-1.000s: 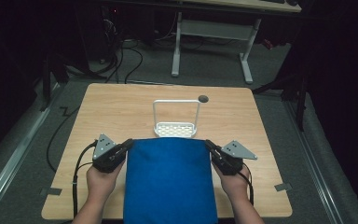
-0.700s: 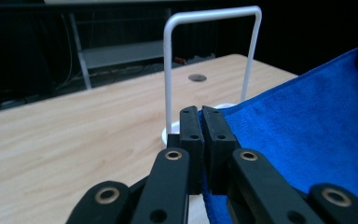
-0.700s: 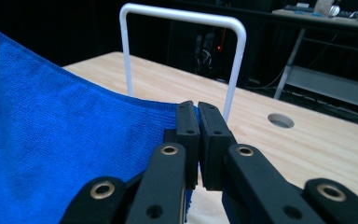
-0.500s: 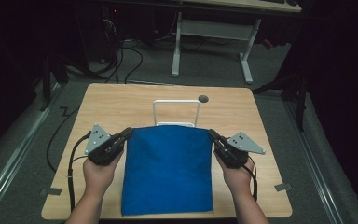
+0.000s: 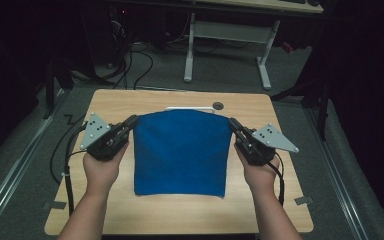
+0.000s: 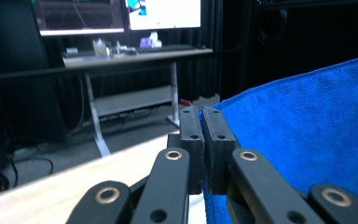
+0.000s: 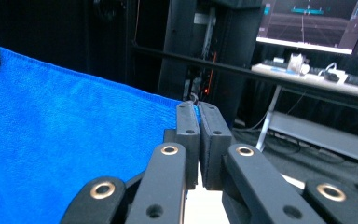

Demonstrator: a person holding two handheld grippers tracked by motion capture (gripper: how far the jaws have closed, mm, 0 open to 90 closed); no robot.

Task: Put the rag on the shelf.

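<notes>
A blue towel [image 5: 181, 152] hangs stretched between my two grippers above the wooden table [image 5: 180, 212], its lower edge near the table's front. My left gripper [image 5: 131, 121] is shut on the towel's upper left corner. My right gripper [image 5: 233, 123] is shut on the upper right corner. In the left gripper view the jaws pinch the blue towel [image 6: 307, 135] at its edge, the left gripper [image 6: 202, 122] closed tight. In the right gripper view the right gripper [image 7: 197, 116] clamps the blue towel [image 7: 65, 149] corner the same way.
A white rack's top bar [image 5: 190, 108] peeks over the towel's upper edge at the table's back. A round hole [image 5: 218, 105] sits in the tabletop beside it. Cables [image 5: 67, 165] trail off the table's left side. A white-legged desk [image 5: 225, 35] stands beyond.
Both grippers have risen with the towel's far corners, lifting it off the table so it hangs. It now covers most of the white rack behind.
</notes>
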